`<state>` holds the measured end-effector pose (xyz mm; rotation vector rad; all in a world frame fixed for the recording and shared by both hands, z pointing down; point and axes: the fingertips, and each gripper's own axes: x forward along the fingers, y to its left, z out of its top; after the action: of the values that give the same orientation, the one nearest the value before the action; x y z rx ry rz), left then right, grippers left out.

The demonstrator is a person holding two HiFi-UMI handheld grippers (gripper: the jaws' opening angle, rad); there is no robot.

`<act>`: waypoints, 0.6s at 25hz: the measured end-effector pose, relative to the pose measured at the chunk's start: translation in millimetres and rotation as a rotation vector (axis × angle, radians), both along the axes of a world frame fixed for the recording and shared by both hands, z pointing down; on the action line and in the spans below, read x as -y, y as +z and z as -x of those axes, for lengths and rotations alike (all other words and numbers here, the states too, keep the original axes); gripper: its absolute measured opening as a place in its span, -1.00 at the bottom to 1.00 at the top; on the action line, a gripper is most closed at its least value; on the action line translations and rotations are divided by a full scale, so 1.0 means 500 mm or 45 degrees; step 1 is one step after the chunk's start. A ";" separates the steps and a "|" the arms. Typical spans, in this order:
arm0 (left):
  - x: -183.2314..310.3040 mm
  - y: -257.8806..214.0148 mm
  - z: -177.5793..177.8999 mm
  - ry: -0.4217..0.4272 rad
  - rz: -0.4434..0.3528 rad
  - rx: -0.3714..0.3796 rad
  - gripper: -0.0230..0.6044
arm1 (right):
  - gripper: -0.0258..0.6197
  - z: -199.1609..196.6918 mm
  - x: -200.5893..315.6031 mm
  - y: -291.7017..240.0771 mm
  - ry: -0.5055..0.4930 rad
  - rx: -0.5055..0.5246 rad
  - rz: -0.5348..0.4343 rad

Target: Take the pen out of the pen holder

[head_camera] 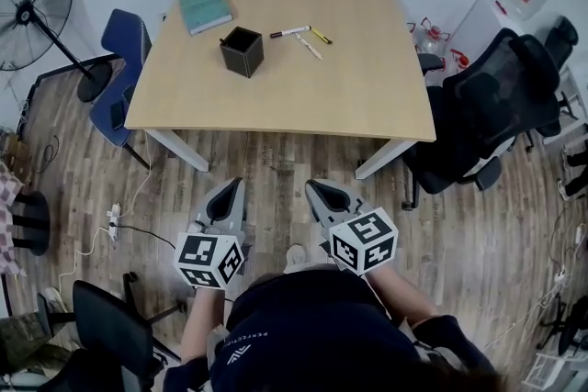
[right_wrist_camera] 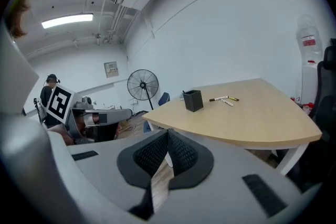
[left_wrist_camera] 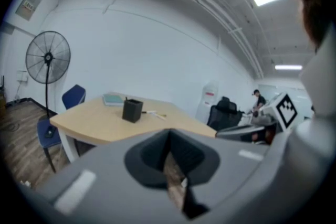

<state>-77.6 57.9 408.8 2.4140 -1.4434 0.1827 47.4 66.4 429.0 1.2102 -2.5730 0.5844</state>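
Note:
A black square pen holder (head_camera: 243,51) stands on the wooden table (head_camera: 367,96), with a dark pen tip showing at its left rim. Three loose pens lie just right of it: a black-and-white marker (head_camera: 289,32), a yellow pen (head_camera: 321,36) and a white pen (head_camera: 309,47). My left gripper (head_camera: 236,184) and right gripper (head_camera: 311,185) hang side by side over the floor, well short of the table's near edge. Both are shut with nothing in them. The holder appears far ahead in the left gripper view (left_wrist_camera: 132,110) and the right gripper view (right_wrist_camera: 193,100).
A teal book (head_camera: 205,10) lies left of the holder. A blue chair (head_camera: 124,41) and a standing fan (head_camera: 37,0) are left of the table, a black office chair (head_camera: 487,106) and a water dispenser (head_camera: 505,0) to its right. Another dark chair (head_camera: 110,326) is beside me.

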 end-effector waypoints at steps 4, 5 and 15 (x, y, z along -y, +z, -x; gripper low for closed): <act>0.044 0.001 -0.003 -0.026 -0.018 0.047 -0.91 | -0.91 0.003 0.033 -0.005 -0.016 0.009 -0.006; 0.051 0.003 -0.003 -0.028 -0.021 0.068 -0.91 | -0.91 0.007 0.039 -0.005 -0.022 0.010 -0.007; 0.130 -0.002 0.003 -0.013 -0.017 0.085 -0.63 | -0.91 0.030 0.094 0.008 -0.042 0.026 0.018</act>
<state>-79.1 -7.2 407.8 2.4322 -1.4900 0.2536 32.3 19.2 433.1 1.1610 -2.5963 0.6097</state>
